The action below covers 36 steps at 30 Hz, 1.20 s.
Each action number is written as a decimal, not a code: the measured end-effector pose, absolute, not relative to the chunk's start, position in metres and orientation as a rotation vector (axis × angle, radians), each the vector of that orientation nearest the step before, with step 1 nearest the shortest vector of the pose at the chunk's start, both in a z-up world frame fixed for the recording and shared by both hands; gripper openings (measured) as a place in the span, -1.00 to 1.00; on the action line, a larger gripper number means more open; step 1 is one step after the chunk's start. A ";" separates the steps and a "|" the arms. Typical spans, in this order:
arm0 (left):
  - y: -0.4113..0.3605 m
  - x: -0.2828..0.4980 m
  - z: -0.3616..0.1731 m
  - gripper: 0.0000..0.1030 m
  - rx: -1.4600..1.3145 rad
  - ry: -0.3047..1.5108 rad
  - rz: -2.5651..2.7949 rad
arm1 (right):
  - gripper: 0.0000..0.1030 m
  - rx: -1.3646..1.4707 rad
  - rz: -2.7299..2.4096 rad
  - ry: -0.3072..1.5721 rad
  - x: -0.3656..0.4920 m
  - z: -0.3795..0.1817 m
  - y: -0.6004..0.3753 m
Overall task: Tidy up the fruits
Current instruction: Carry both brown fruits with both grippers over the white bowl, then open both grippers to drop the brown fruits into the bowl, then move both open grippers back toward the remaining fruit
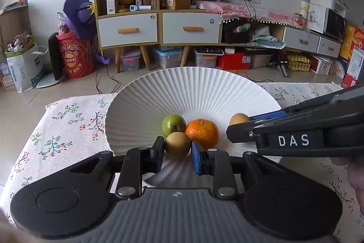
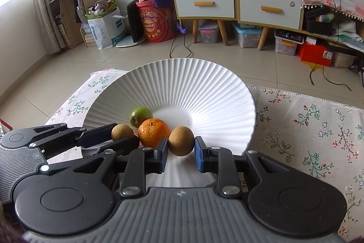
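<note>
A white ribbed plate [image 1: 193, 88] [image 2: 193, 79] sits on a floral tablecloth. On it lie a green fruit [image 1: 173, 123] [image 2: 140, 116] and an orange [image 1: 202, 132] [image 2: 153, 132], touching each other. My left gripper [image 1: 178, 143] [image 2: 124, 134] is shut on a small brown fruit [image 1: 177, 148] [image 2: 121, 131] at the plate's near side, just in front of the orange. My right gripper [image 2: 181, 146] [image 1: 238, 123] is shut on a second brown fruit [image 2: 181, 139] [image 1: 238, 118] just right of the orange. Whether either brown fruit rests on the plate I cannot tell.
The floral tablecloth [image 1: 68, 124] [image 2: 307, 129] covers a low table whose far edge runs just behind the plate. Beyond it lie a tiled floor with cables, storage boxes and drawer cabinets [image 1: 159, 26]. A person's hand [image 1: 355, 174] holds the right gripper.
</note>
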<state>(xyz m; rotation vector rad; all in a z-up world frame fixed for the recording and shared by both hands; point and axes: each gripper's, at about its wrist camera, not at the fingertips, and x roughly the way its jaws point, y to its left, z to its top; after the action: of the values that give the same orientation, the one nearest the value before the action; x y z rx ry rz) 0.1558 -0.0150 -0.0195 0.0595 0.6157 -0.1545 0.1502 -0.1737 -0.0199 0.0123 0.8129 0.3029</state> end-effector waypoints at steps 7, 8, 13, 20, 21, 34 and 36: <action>-0.015 0.156 -0.014 -0.44 0.042 0.638 -0.146 | -0.19 0.001 0.306 0.803 0.146 -0.012 -0.172; -0.014 0.155 -0.013 -0.40 0.040 0.641 -0.143 | -0.16 0.002 0.308 0.800 0.144 -0.010 -0.172; -0.016 0.149 -0.006 -0.07 0.044 0.655 -0.140 | 0.10 -0.008 0.312 0.781 0.134 0.002 -0.172; -0.017 0.133 0.008 0.24 0.062 0.669 -0.142 | 0.49 0.024 0.260 0.757 0.121 0.018 -0.181; -0.017 0.130 0.010 0.32 0.061 0.674 -0.142 | 0.56 0.026 0.252 0.758 0.119 0.019 -0.182; -0.007 0.098 0.022 0.78 0.032 0.710 -0.095 | 0.87 0.099 0.201 0.834 0.087 0.025 -0.200; -0.006 0.095 0.024 0.81 0.028 0.714 -0.091 | 0.88 0.123 0.203 0.849 0.085 0.024 -0.203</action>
<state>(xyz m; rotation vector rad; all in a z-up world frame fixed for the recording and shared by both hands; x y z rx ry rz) 0.0947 -0.0056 0.0239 0.0280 0.7140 -0.0907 0.0851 -0.2033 0.0240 0.1234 0.8492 0.2030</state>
